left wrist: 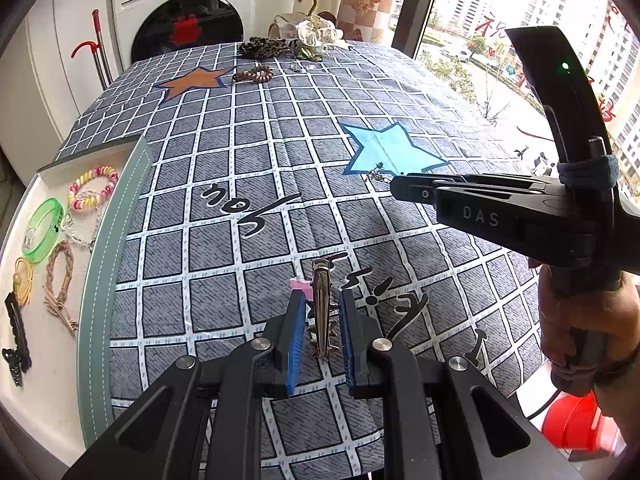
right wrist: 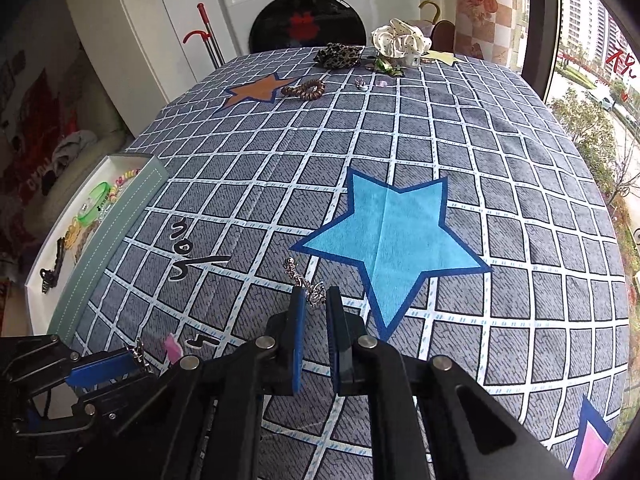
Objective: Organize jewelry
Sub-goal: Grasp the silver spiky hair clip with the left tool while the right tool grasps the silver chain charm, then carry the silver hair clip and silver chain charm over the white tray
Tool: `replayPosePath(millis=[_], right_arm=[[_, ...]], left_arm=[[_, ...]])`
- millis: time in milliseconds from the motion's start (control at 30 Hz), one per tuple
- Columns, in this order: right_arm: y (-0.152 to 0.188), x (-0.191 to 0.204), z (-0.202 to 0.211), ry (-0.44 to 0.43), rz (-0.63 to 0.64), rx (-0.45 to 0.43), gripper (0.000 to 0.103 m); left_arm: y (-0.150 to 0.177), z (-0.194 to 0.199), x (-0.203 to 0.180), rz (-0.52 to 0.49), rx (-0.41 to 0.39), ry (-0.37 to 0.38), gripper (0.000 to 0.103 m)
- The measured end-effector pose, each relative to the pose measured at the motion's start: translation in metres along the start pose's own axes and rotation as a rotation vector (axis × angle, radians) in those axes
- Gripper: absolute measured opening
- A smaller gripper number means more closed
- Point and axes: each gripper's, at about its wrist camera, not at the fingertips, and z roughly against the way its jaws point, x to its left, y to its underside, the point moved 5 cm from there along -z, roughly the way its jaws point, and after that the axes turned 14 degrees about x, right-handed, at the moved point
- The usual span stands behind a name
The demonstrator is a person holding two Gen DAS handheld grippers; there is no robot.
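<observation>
My left gripper point(left wrist: 319, 300) is open around a bronze metal hair clip point(left wrist: 321, 312) that lies on the checked tablecloth; the blue pads stand either side of it with gaps. A small pink clip point(left wrist: 300, 285) lies by the left fingertip. My right gripper point(right wrist: 316, 300) is open around a small silver chain trinket point(right wrist: 305, 282) beside the blue star point(right wrist: 394, 236). The right gripper also shows in the left wrist view point(left wrist: 404, 188), and the left gripper in the right wrist view point(right wrist: 120, 364). A white tray with a green rim point(left wrist: 108, 240) at the left holds bracelets, hair ties and a black claw clip.
At the far end lie a brown coil hair tie point(left wrist: 254, 74), a leopard scrunchie point(left wrist: 266, 46), a cream scrunchie point(left wrist: 320, 32) and small trinkets point(right wrist: 362, 82). A washing machine point(left wrist: 188, 8) stands behind the table. A window is at the right.
</observation>
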Motion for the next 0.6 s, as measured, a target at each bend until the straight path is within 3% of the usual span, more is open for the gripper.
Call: replayPosePath(millis=[100,300,600], right_arm=[[0.005,0.003,0.006,-0.018,-0.016,-0.004,0.011],[0.015,0.015,0.016,-0.03,-0.028,-0.007,0.011],[0.028,0.023,0.02,-0.018,-0.03,-0.001,0.011]], left_arm=[[0.003,0.007,0.009,0.013,-0.014,0.001,0.018],[0.012,0.024,0.027,0.035,-0.05,0.011,0.018],[0.018,0.013,0.027,0.043,-0.009,0.009,0.018]])
